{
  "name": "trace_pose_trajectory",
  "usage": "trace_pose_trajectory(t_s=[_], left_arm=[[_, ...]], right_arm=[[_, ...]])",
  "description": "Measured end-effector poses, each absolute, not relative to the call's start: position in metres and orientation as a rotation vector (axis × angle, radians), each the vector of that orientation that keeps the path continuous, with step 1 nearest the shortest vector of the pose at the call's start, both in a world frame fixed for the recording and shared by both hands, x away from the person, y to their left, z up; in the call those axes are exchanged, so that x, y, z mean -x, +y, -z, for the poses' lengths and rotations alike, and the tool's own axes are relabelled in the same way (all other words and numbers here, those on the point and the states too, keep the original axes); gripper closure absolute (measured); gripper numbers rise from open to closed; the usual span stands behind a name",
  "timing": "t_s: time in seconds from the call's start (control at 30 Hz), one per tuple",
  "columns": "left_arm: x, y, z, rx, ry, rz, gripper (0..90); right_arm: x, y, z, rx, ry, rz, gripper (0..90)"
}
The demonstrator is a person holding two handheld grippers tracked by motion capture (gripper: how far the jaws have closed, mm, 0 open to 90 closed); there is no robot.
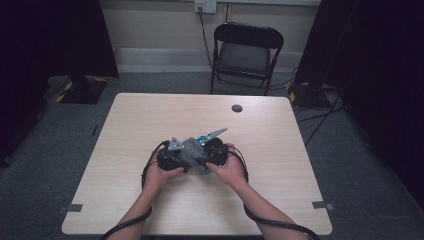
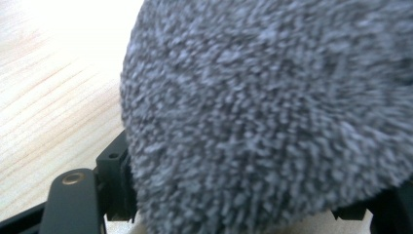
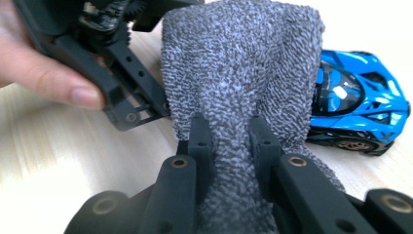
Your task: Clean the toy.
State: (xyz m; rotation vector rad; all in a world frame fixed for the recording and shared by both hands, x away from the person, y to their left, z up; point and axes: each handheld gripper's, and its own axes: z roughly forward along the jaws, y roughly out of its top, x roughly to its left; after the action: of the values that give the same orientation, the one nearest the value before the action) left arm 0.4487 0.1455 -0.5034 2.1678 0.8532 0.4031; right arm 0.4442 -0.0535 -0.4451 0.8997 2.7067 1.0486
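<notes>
While both hands are held close together over the middle of the pale wooden table (image 1: 150, 115), a grey, nubbly terry cloth (image 3: 243, 73) is gripped between the two tools. The right gripper (image 3: 230, 141) is clamped on a bunched fold of that cloth, its black jaws pinched tight with fabric squeezed between them. The left gripper (image 2: 234, 214) is seen with its jaws spread wide around a thick bundle of the same cloth, which is pressed against both of them. A glossy blue toy sports car (image 3: 358, 100) is seen on the tabletop just beside the cloth, partly covered by its edge.
</notes>
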Motion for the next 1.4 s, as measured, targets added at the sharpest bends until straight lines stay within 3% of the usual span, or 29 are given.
trace_pose_trajectory(t_s=[1.4], left_arm=[[-0.448,0.145,0.504,-2.162,0.859,-0.394,24.2]], right_arm=[[-0.509,-0.086,0.450,-1.232,2.591,-0.836,76.4]])
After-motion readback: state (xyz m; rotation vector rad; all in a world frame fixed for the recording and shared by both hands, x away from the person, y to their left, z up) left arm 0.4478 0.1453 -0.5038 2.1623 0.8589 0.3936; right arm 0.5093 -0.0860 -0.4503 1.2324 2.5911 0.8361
